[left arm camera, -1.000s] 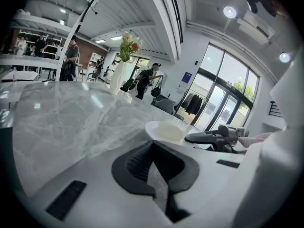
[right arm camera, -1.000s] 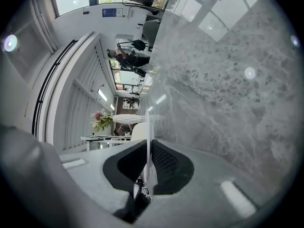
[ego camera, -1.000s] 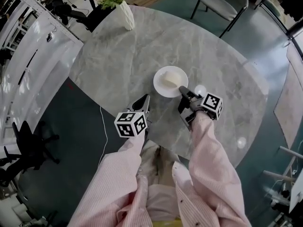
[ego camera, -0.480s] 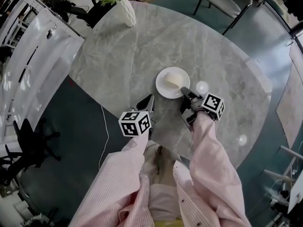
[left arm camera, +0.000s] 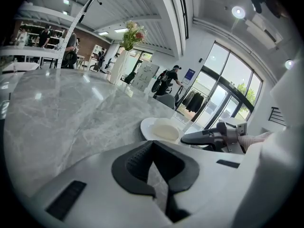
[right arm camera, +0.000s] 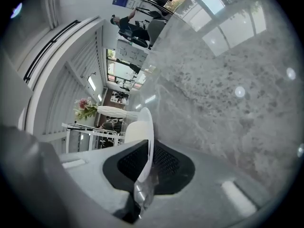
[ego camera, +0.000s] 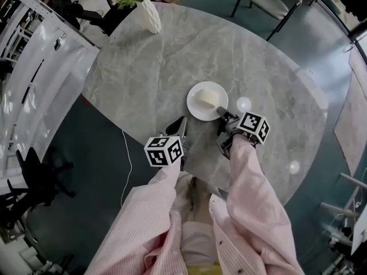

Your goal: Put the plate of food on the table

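Left gripper (ego camera: 179, 125): jaws drawn together on nothing, low over the desk (ego camera: 172, 62) near its front edge, close to the plate.

Plate (ego camera: 193, 103): white, with a pale lump of food (ego camera: 208, 98) in the middle, over the near half of the desk. I cannot tell whether its base is fully down on the stone or a shade above it.

Right gripper (ego camera: 221, 113): jaws clenched on the plate's near rim. The pinch is one-sided, with nothing under the far side.

Likely trouble:
- If the jaws let go while the plate is still off the stone, it drops and clatters, and the food may hop off.
- A rim grip lets the far edge sag, so the food could slide.
- Pulling back before the jaws part would drag the plate toward the desk edge.
- The idle left gripper sits near enough that a stray swing could knock the plate.
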A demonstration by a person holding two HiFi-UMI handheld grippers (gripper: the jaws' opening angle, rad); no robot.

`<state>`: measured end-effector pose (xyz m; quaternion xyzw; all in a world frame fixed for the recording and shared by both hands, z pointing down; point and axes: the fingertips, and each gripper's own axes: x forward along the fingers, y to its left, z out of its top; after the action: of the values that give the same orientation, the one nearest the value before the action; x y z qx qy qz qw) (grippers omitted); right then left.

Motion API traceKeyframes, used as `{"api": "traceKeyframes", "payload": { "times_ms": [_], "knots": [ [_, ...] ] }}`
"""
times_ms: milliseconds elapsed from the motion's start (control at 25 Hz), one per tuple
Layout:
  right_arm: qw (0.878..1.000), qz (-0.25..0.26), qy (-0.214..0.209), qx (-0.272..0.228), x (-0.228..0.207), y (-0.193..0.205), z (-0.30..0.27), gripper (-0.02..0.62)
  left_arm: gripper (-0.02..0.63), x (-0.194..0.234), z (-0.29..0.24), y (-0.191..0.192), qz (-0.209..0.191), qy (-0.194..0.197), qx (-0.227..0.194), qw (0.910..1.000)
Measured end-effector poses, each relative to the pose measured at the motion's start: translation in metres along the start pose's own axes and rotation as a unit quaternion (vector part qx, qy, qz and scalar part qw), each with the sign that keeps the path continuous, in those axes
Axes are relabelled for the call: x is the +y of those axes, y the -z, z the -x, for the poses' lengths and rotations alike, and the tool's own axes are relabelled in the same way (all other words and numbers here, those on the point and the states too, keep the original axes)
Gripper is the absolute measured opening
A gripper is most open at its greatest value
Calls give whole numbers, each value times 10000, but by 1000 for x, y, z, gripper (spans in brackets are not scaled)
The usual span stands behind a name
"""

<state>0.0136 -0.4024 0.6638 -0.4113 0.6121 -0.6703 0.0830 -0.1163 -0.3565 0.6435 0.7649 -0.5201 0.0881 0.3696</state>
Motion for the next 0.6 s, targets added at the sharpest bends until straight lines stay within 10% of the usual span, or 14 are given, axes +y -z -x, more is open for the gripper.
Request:
{"api": "traceKeyframes", "payload": {
  "times_ms": [600],
  "knots": [
    [9761,1886,1053,220,-3,9,0,111,-5,-4,3,4,31,165,65,9998]
  ]
}}
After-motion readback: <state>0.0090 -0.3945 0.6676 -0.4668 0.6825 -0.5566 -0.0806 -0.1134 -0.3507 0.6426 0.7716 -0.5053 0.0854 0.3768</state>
